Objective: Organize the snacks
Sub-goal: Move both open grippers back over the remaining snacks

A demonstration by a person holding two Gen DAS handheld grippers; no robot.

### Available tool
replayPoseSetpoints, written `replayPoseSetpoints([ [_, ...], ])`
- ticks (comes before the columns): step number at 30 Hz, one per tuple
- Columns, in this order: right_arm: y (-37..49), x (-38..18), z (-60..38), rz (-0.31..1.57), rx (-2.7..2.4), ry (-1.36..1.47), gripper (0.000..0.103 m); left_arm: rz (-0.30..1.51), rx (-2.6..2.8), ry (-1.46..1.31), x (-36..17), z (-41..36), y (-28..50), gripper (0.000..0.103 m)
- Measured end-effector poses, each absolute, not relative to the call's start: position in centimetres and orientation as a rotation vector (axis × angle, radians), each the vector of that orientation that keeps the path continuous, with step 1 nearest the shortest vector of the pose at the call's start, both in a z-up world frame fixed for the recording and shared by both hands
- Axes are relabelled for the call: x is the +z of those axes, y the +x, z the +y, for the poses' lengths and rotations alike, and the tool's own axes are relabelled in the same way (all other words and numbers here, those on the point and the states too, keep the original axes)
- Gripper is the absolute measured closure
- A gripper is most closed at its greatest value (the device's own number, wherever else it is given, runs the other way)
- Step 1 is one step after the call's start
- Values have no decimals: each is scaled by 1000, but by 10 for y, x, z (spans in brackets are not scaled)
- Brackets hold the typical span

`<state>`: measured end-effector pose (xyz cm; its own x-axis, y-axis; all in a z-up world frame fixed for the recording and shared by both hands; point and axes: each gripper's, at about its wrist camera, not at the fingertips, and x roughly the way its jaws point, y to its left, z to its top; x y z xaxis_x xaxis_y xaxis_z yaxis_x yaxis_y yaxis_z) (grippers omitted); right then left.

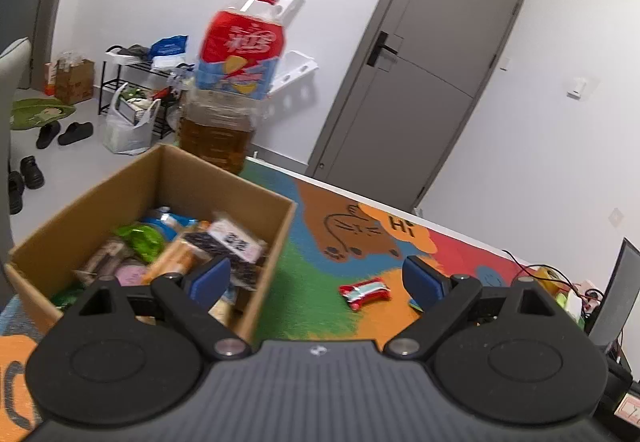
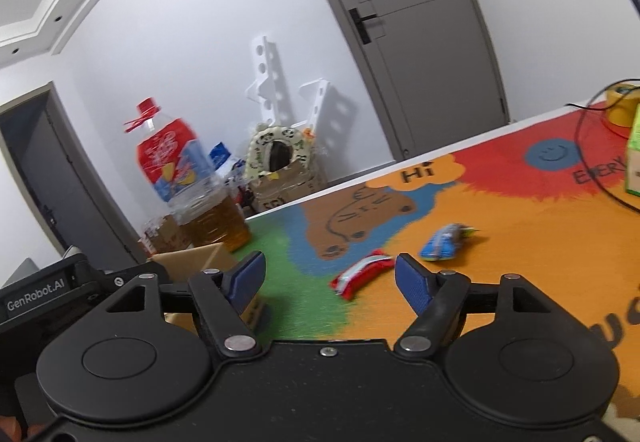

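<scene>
A brown cardboard box (image 1: 120, 182) stands on the colourful mat, holding several snack packets. My left gripper (image 1: 318, 278) is open and empty, its left finger over the box's near right corner. On the mat to the right of the box lies a red snack packet (image 1: 364, 290). In the right wrist view that red packet (image 2: 362, 274) lies just beyond my right gripper (image 2: 330, 278), which is open with nothing between its pads. A blue snack packet (image 2: 446, 242) rests further right on the orange patch. The box corner (image 2: 192, 262) shows at the left.
A large oil jug (image 1: 228, 90) with a red cap stands behind the box near the table's far edge. A black cable (image 2: 588, 146), a yellow tape roll (image 2: 622, 106) and a green carton (image 2: 634, 162) sit at the far right. A dark screen (image 1: 612, 294) stands at the right.
</scene>
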<state>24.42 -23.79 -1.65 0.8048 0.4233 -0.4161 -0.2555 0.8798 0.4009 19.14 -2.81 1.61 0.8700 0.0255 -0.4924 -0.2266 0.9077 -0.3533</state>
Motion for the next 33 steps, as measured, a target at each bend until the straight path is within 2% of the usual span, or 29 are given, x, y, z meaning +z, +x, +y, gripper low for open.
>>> replayPoseSetpoints([
  [12, 268, -19, -273, 539, 280, 361, 32, 519, 62, -380, 12, -59, 229, 11],
  [33, 345, -62, -251, 635, 221, 327, 32, 592, 56, -278, -23, -64, 308, 16],
])
